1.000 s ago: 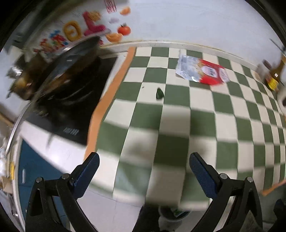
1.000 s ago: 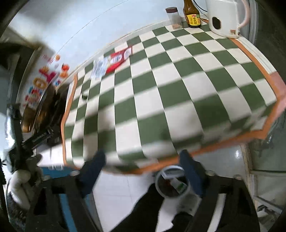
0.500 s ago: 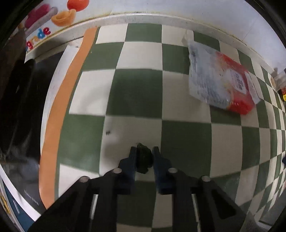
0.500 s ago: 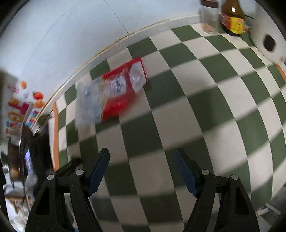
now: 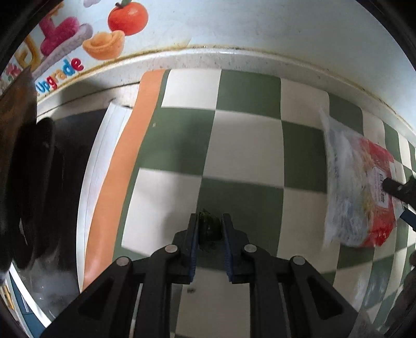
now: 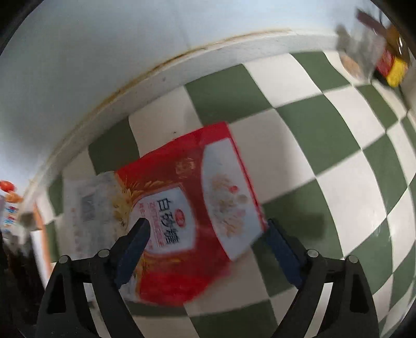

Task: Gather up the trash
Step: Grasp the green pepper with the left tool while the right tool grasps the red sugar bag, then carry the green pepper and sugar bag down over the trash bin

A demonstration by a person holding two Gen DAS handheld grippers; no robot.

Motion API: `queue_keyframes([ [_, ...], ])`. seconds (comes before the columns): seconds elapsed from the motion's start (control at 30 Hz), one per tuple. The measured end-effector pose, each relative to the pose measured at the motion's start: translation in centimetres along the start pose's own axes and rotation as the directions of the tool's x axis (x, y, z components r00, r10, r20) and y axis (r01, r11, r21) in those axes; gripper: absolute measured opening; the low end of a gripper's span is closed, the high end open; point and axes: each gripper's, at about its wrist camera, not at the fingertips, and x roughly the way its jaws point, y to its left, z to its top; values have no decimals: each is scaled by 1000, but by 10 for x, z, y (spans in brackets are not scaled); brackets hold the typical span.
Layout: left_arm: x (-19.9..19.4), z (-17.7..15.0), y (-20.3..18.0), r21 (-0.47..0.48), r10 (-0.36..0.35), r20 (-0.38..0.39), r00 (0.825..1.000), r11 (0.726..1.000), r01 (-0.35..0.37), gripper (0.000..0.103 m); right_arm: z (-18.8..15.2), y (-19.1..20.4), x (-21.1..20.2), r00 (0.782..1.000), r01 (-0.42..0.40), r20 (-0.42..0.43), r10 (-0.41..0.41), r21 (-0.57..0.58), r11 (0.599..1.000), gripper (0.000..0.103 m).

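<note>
In the left wrist view a small dark green scrap [image 5: 209, 228] sits between the blue pads of my left gripper [image 5: 210, 223], which is shut on it just above the green and white checked counter [image 5: 241, 156]. A red and clear plastic food bag [image 6: 182, 208] lies flat near the back wall. My right gripper [image 6: 205, 234] hovers over it with its jaws opening wide; the bag shows between the fingers, and the pads do not press on it. The same bag [image 5: 358, 189] appears at the right of the left wrist view, with a right fingertip [image 5: 395, 186] over it.
A black cooktop with a dark pan [image 5: 31, 182] lies left of the orange counter edge [image 5: 117, 187]. Fruit stickers [image 5: 124, 18] cover the wall behind. A sauce bottle [image 6: 392, 59] and a jar [image 6: 356, 52] stand at the far right.
My left gripper dropped to the counter and shut on the green scrap. My right gripper swept in from the counter's front edge to above the red bag and spread wider.
</note>
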Motion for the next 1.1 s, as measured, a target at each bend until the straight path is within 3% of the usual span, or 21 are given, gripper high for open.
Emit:
queue_keyframes([
  [0.07,0,2,-3,4,7,4,1000,1000,-7,14,0,17,5,998,54,18,-53,-52,997,90],
  [0.1,1,3,-6,8,12,7,1000,1000,-12,14,-1,24,5,996,77,39,-75,-73,994,79],
  [0.13,1,5,-9,12,15,7,1000,1000,-15,14,-2,31,3,991,116,74,-109,-98,988,45],
  [0.17,0,5,-11,14,16,7,1000,1000,-16,14,-2,35,2,986,148,96,-137,-112,983,27],
  [0.2,-1,4,-12,15,16,6,1000,1000,-16,14,-2,35,2,987,139,98,-128,-110,984,2],
  [0.37,-15,-2,-21,15,20,15,1000,1000,-20,14,-12,24,-21,986,25,166,-13,-71,997,0],
  [0.47,-24,7,-25,9,14,25,1000,1000,-14,14,-20,9,-50,973,-40,223,51,-52,998,0],
  [0.6,-50,-7,-25,8,12,58,998,1000,-13,14,-34,-20,-93,952,-105,287,106,-20,994,0],
  [0.87,-103,-40,-38,31,-39,105,994,999,36,14,-65,-72,-173,910,-99,402,101,-26,995,0],
  [1.0,-110,-37,-26,56,-64,141,988,997,56,14,-90,-100,-219,884,-100,456,104,-33,994,0],
  [1.1,-145,-61,-33,73,-72,184,980,996,60,14,-113,-119,-253,864,-119,488,124,-41,992,0],
])
